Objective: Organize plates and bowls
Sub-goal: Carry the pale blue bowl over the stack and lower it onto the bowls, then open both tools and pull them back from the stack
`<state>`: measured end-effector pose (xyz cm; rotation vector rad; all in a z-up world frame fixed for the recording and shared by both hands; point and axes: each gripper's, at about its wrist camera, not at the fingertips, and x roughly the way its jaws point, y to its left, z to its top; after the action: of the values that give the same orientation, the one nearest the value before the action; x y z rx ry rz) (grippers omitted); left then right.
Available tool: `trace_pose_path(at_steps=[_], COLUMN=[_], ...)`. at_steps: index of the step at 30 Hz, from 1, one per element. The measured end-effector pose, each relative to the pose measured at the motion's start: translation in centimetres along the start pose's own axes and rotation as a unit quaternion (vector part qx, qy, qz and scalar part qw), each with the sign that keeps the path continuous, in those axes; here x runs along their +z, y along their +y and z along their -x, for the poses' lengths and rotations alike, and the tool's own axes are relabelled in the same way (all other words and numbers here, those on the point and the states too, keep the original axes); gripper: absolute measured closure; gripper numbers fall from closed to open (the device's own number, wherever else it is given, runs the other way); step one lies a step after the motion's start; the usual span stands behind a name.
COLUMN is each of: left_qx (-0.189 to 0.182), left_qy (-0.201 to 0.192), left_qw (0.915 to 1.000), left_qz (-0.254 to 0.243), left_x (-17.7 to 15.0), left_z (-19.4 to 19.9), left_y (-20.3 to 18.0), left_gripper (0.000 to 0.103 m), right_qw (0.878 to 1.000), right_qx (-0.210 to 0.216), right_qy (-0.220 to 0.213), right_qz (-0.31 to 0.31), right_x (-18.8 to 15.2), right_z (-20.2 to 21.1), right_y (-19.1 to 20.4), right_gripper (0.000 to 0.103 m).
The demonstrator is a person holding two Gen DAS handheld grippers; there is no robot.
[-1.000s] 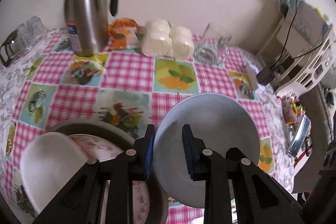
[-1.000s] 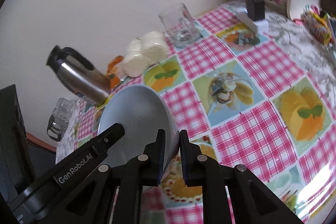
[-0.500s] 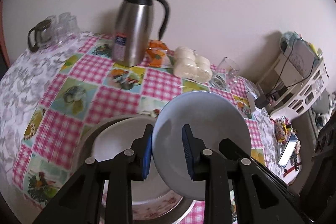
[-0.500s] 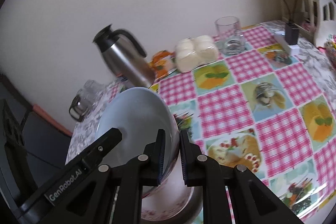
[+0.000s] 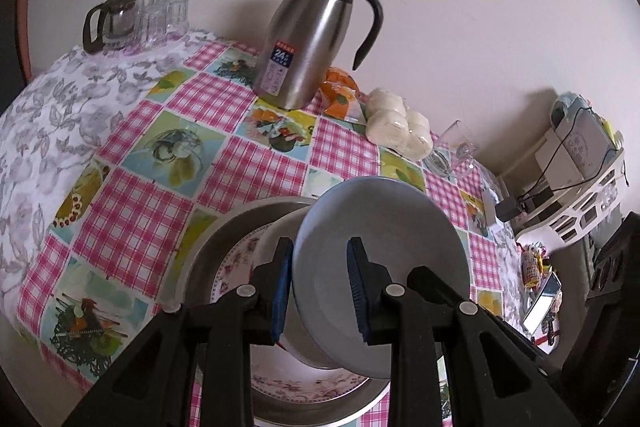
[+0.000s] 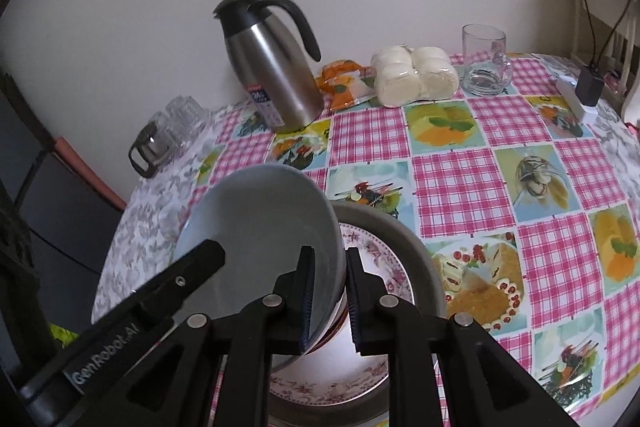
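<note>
A pale blue bowl (image 5: 384,267) is tilted on edge over a metal basin (image 5: 224,235) that holds a floral plate (image 5: 236,263) and a white bowl (image 5: 280,231). My left gripper (image 5: 320,291) is shut on the blue bowl's left rim. My right gripper (image 6: 330,301) is shut on the same blue bowl (image 6: 260,227) at its right rim, above the floral plate (image 6: 376,259) and the basin (image 6: 416,247). The left gripper's arm (image 6: 132,315) crosses the right wrist view.
On the pink checked tablecloth (image 6: 480,179) stand a steel thermos jug (image 6: 272,67), a wrapped pack of white buns (image 6: 416,75), an orange packet (image 6: 344,83), a glass mug (image 6: 484,63) and a glass pot with cups (image 5: 132,19). A white rack (image 5: 580,195) is at the right.
Both grippers have carried the blue bowl from the table to the right of the basin to a spot above the plate and white bowl in it.
</note>
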<state>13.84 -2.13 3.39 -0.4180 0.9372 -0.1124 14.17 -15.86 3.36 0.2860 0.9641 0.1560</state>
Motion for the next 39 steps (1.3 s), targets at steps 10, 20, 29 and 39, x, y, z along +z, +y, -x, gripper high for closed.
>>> trace_pose_path(at_steps=[10, 20, 29, 39], left_qx=[0.013, -0.007, 0.036, 0.110], left_qy=[-0.002, -0.017, -0.044, 0.005], left_qw=[0.9998, 0.9997, 0.9981, 0.9913], left_qz=[0.017, 0.016, -0.025, -0.072], left_x=[0.0, 0.0, -2.1, -6.6], left_z=[-0.2, 1.1, 4.3, 3.7], left_y=[1.1, 1.5, 2.2, 4.8], left_gripper=[0.076, 0.072, 0.025, 0.012], right_qw=[0.999, 0.999, 0.997, 0.996], right_qx=[-0.024, -0.033, -0.050, -0.073], right_qy=[0.006, -0.013, -0.032, -0.025], right_qz=[0.025, 0.035, 0.043, 0.049], right_x=[-0.3, -0.2, -2.5, -6.5], right_z=[-1.1, -0.2, 2.3, 3.2], right_y=[0.7, 0.4, 0.0, -1.1], right_gripper=[0.085, 0.076, 0.033, 0.008])
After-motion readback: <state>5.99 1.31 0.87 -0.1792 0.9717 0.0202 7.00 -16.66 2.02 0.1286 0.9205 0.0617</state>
